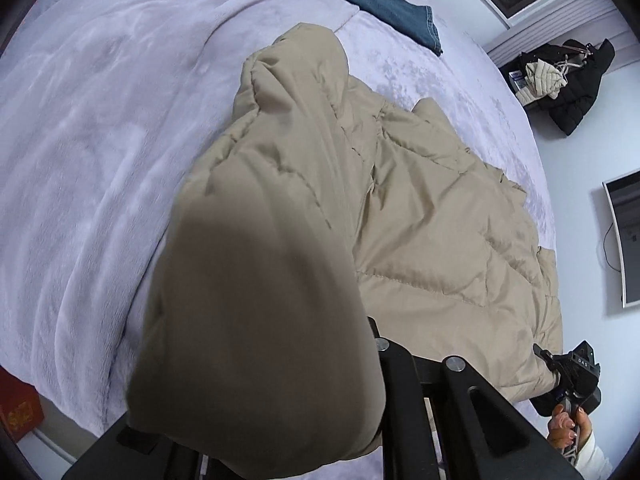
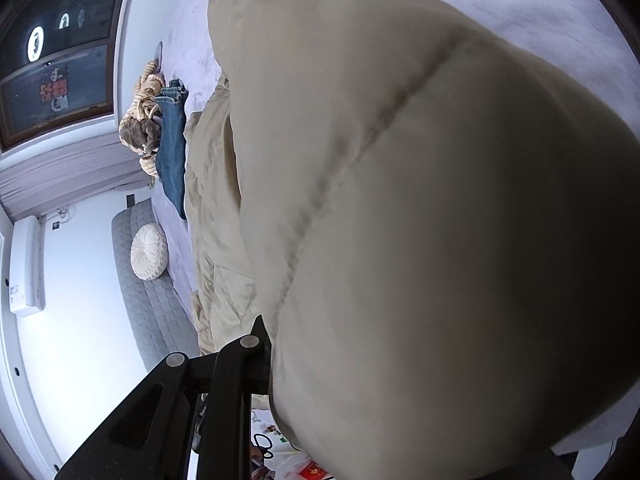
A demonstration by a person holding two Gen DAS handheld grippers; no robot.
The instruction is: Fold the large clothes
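A beige puffer jacket [image 1: 440, 220] lies spread on a lavender bed blanket [image 1: 100, 140]. My left gripper [image 1: 416, 356] is shut on a thick fold of it, and the raised fold bulges over the left finger and hides the tips. At the lower right of that view my right gripper [image 1: 560, 364], held by a hand [image 1: 568, 428], grips the jacket's near edge. In the right wrist view the jacket [image 2: 400, 200] swells up close and fills most of the picture. My right gripper [image 2: 256, 344] is shut on it, its fingertips buried in the fabric.
Folded blue jeans [image 1: 396, 4] and a tan braided and furry bundle [image 2: 144, 128] lie at the far end of the bed. A black coat [image 1: 580, 80] hangs by the wall, near a screen [image 1: 624, 240]. A round white cushion [image 2: 149, 251] sits on a grey quilted bench [image 2: 152, 312].
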